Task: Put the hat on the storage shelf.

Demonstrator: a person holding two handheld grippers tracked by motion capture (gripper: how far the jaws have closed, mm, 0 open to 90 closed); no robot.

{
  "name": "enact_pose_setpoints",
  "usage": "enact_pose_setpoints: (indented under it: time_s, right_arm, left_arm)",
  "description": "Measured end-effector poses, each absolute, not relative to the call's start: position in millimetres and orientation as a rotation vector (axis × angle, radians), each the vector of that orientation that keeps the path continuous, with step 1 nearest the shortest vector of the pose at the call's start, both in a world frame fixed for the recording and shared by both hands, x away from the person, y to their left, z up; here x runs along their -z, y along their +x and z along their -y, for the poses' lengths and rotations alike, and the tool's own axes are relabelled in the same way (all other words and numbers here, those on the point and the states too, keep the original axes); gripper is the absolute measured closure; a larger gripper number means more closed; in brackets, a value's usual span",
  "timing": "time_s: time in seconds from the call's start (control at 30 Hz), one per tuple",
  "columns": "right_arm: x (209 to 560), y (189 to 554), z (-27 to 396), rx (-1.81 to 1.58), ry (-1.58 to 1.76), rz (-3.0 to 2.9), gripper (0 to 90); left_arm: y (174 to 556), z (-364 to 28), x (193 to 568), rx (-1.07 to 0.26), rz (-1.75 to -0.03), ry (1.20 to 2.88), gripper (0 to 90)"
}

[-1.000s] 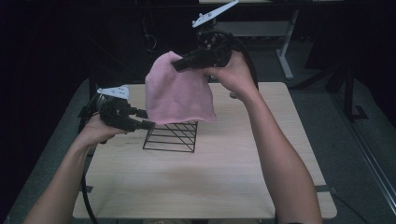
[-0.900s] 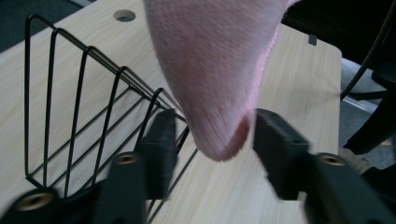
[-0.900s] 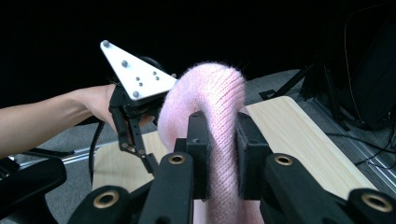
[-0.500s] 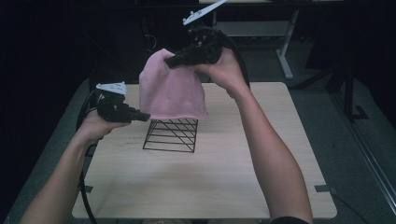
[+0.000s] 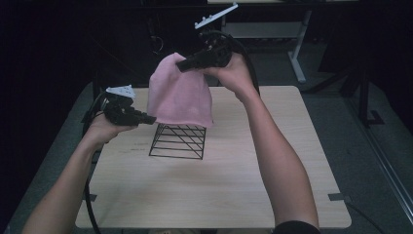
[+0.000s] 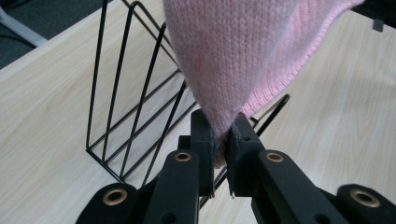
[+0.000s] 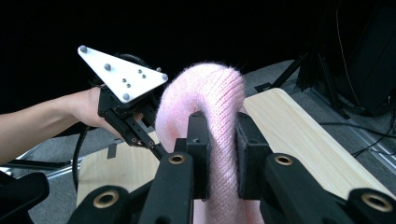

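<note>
Right gripper (image 5: pixel 182 66): clenched on the crown of the pink knit hat (image 5: pixel 179 95), raised above the table's far half; jaws pinching a thick fold of knit in the right gripper view (image 7: pixel 218 140).
Left gripper (image 5: pixel 150 119): jaws just closed, now clamped on the hat's lower left edge; pink fabric squeezed between both pads in the left gripper view (image 6: pixel 219 140).
Pink knit hat: hanging in the air between both grippers, brim downward, directly over the black wire rack (image 5: pixel 178 141).
Black wire rack: standing on the wooden table (image 5: pixel 219 190), just under the brim, seemingly clear of it.
Wooden table: pale, with tape marks at the near corners.
</note>
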State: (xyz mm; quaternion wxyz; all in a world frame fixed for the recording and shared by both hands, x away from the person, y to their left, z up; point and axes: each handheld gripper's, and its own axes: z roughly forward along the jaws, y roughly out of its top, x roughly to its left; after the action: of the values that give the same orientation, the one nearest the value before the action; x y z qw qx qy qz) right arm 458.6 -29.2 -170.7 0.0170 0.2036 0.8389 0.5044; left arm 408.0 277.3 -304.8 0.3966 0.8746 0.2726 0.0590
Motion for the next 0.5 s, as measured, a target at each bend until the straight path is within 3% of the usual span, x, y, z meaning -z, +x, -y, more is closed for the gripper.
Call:
enact_pose_setpoints:
  time_s: [0.5]
  right_arm:
    - [188.8,453.4,21.0,-1.581,0.605,-2.669,78.0]
  left_arm:
    - [403.2,-278.4,319.7,-0.169,-0.705,2.278,82.4]
